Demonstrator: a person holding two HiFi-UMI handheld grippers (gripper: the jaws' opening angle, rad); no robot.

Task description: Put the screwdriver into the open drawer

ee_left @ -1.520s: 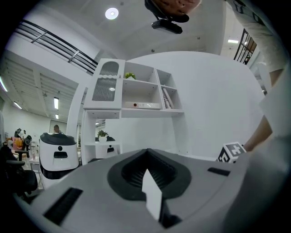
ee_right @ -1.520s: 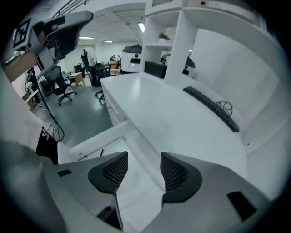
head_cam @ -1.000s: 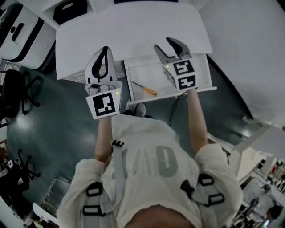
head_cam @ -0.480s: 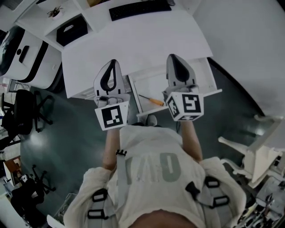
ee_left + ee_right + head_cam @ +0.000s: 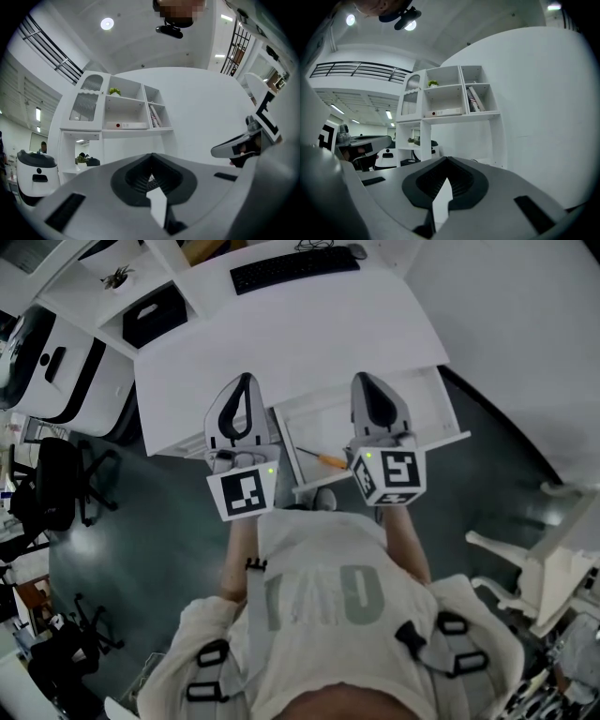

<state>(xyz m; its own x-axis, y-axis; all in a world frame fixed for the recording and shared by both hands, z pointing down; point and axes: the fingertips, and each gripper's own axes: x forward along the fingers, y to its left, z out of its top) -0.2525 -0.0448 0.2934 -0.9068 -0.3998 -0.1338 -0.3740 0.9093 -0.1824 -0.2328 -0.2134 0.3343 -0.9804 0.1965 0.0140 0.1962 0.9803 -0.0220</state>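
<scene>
My left hand-held gripper (image 5: 244,381) and right hand-held gripper (image 5: 366,381) are pressed together, empty, the screwdriver (image 5: 322,458) apparently lying in the drawer (image 5: 427,413) at the right one's seven o'clock.

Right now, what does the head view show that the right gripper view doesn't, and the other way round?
Only the head view: the screwdriver lying in the open drawer, and the keyboard on the desk. Only the right gripper view: a white shelf unit with books and a small plant. Both: the right gripper, jaws shut with nothing between them, and the left gripper beside it.
</scene>
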